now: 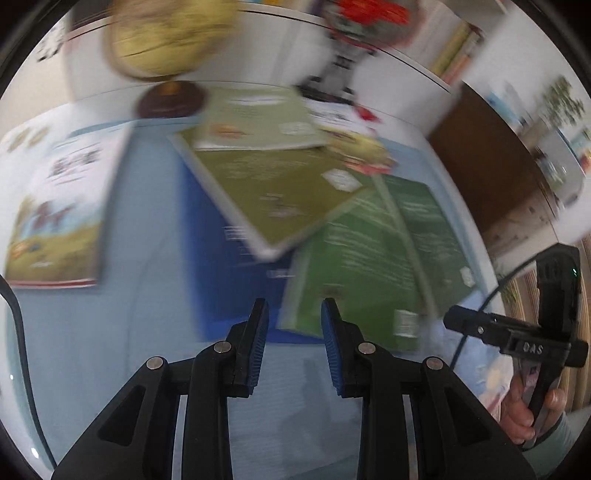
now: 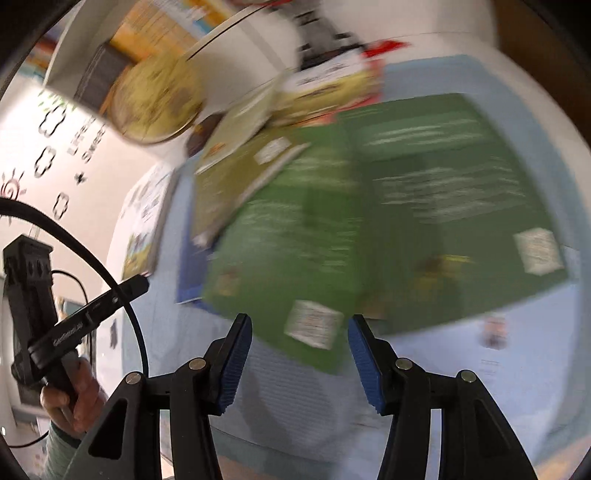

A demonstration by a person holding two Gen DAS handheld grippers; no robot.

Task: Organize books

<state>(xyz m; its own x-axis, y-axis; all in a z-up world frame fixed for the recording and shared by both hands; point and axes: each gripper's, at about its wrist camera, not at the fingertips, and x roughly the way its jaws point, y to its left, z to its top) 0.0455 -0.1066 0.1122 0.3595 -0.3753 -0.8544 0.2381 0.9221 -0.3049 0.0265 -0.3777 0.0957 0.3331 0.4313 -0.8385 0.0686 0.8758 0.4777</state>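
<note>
- Green paperback books point(image 2: 369, 206) lie spread on the pale blue table mat point(image 2: 303, 398), overlapping one another, just ahead of both grippers.
- Nearest the right gripper point(image 2: 300, 354) is a bright green cover; its lower edge, with a white label, shows between the blue pads point(image 2: 364, 360). The jaws stand moderately apart and are not pressing on anything; I cannot tell how far above the cover they are.
- An olive green book point(image 1: 273, 184) lies tilted on top of a dark blue book point(image 1: 218, 251) and of the green one point(image 1: 373, 258).
- The left gripper point(image 1: 294, 349) hovers over the near corner of the green book and the blue one, jaws narrow with a clear gap, nothing between them.
- Off to the left, well apart, lies a white picture book point(image 1: 59, 210).
- Behind the pile stands a yellowish globe point(image 1: 166, 37) on a dark round base.
- Everything on the table is smeared by motion, so titles and print are unreadable.
- A red and black object point(image 1: 354, 33) at the back is too blurred to name.
- Each view catches the other hand point(image 1: 532, 413) holding its gripper handle at the frame edge.
</note>
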